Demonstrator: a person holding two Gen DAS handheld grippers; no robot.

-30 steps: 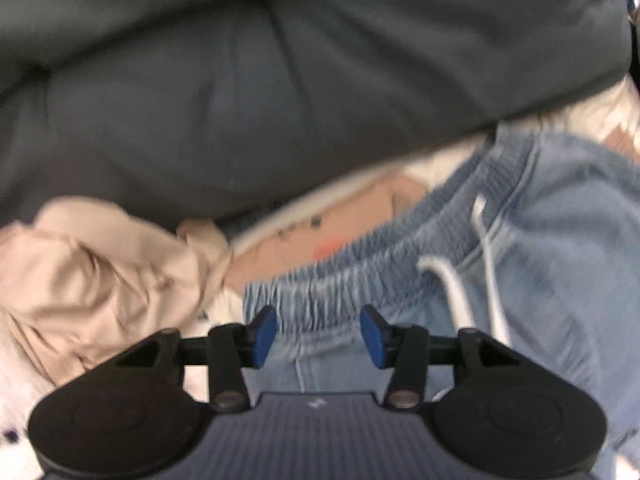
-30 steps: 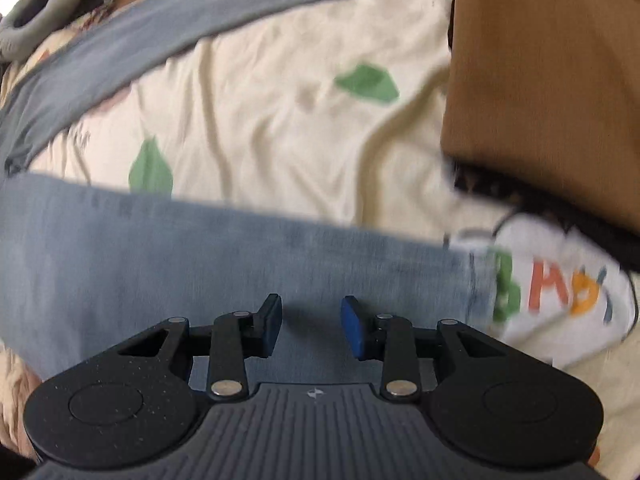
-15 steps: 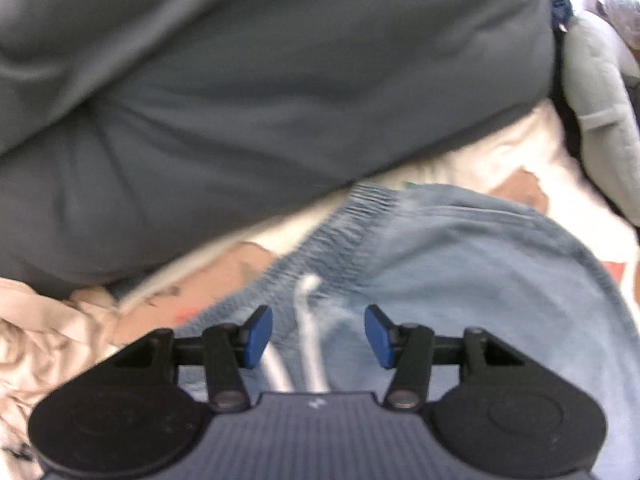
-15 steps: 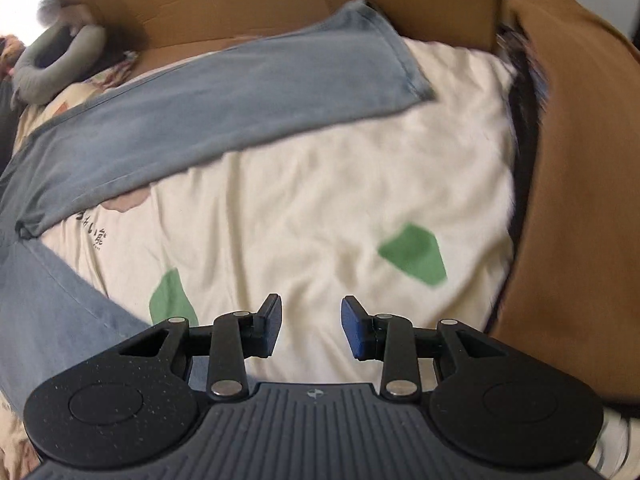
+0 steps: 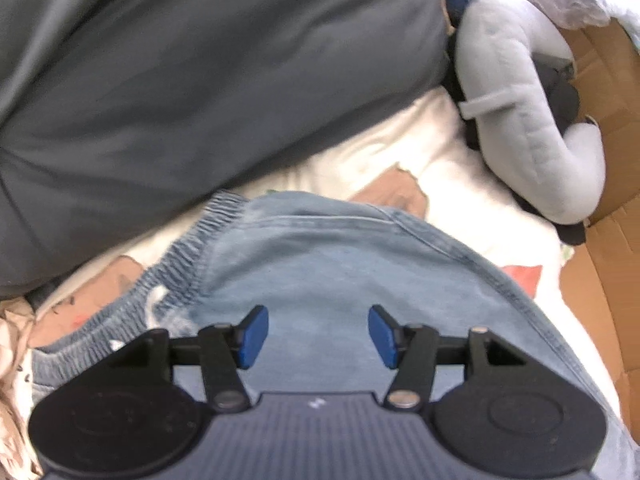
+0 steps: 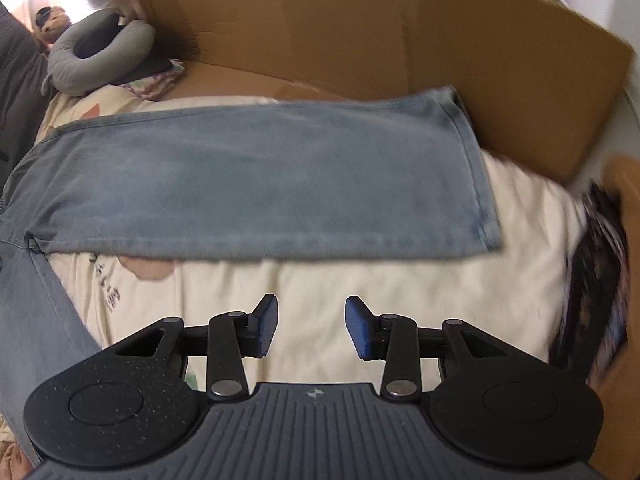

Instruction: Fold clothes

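Light blue denim trousers [image 5: 320, 272] lie spread on a cream printed bedsheet [image 6: 360, 280]. In the left wrist view their elastic waistband [image 5: 188, 256] with a white drawstring runs to the left. My left gripper [image 5: 318, 336] is open and empty, just above the hip area of the trousers. In the right wrist view the far trouser leg [image 6: 260, 184] lies flat, its hem [image 6: 476, 168] at the right; part of the near leg [image 6: 36, 320] shows at the left. My right gripper [image 6: 310, 330] is open and empty over the bare sheet between the legs.
A dark grey duvet [image 5: 180, 80] lies behind the waistband. A grey neck pillow [image 5: 532, 120] lies at the far corner, also in the right wrist view [image 6: 92, 56]. Brown cardboard [image 6: 400, 40] stands behind the far leg. A brown cloth and dark patterned garment [image 6: 592, 280] lie at right. Beige clothing [image 5: 12, 344] lies at left.
My left gripper has moved right along the waistband, from the drawstring to the hip. My right gripper has moved away from the near leg's hem toward the far leg. Both stay open.
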